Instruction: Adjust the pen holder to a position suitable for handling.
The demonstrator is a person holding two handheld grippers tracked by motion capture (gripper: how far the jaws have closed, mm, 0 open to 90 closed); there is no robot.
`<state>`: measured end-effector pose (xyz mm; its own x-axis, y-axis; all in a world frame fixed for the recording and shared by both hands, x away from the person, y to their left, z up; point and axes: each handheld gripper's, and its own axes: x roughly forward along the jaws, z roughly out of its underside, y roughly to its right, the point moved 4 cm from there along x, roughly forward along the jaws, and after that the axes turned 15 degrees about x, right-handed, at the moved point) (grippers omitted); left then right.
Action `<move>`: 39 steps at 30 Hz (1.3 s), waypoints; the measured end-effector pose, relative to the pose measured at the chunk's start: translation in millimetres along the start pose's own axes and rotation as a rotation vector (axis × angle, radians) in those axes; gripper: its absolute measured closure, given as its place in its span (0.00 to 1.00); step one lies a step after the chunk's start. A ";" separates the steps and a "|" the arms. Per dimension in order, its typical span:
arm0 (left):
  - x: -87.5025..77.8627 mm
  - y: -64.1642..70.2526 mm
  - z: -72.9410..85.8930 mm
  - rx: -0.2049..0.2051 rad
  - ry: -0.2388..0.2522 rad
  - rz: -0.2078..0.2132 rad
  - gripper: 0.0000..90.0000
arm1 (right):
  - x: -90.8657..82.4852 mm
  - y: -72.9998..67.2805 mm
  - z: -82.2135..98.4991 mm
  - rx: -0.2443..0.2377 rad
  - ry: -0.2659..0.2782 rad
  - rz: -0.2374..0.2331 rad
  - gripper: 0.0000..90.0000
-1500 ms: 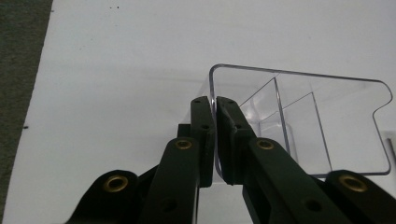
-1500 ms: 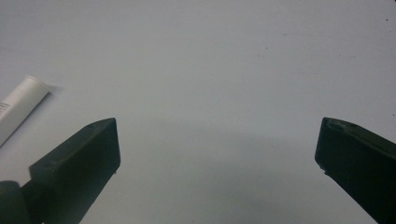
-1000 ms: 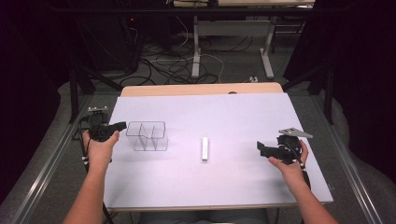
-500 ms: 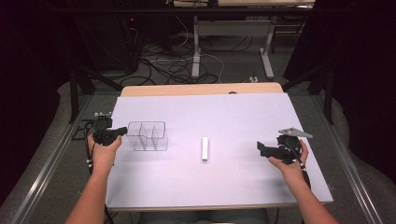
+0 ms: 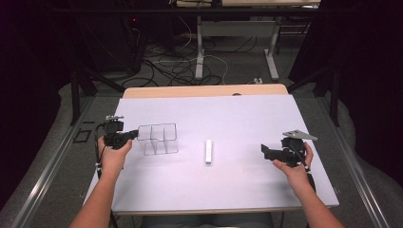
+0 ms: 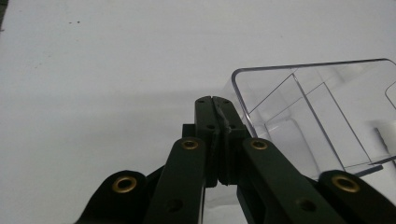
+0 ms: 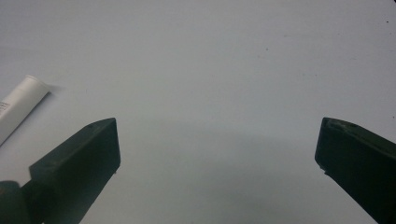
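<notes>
fingers (image 6: 205,114) closed just beside empty clear bin (image 5: 158,138).

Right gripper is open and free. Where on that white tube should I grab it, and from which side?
Grip the white tube around its middle, probably coming straight down from above. It lies flat on the table, long axis running away from the person, so the right gripper should close across its narrow width. Nothing crowds it; the clear organizer sits well apart to its left.

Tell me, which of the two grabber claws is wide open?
The right gripper, the one past the white tube. Its jaws stand far apart over bare table. The left gripper, beside the clear box, has its jaws pressed together.
</notes>
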<state>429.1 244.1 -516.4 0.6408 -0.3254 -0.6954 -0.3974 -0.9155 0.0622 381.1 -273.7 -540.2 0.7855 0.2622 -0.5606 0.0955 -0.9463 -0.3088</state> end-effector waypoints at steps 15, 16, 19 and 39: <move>16.2 12.9 -8.7 0.017 0.019 0.059 1.00 | 0.8 -1.8 1.2 0.009 -0.006 -0.002 0.00; 16.8 14.7 -9.2 0.018 0.019 0.061 1.00 | 1.2 -1.8 1.2 0.005 -0.006 -0.002 0.00; 19.9 21.3 -10.9 0.030 0.029 0.055 1.00 | 1.2 -2.0 1.2 0.002 -0.005 -0.003 0.00; 33.9 50.6 -20.7 0.040 0.022 0.088 1.00 | 2.6 -3.0 2.8 0.010 -0.017 -0.007 0.00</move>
<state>444.3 181.8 -522.0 0.6163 -0.4092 -0.6729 -0.4781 -0.8734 0.0933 381.1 -269.7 -542.8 0.7744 0.2725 -0.5711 0.0951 -0.9424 -0.3208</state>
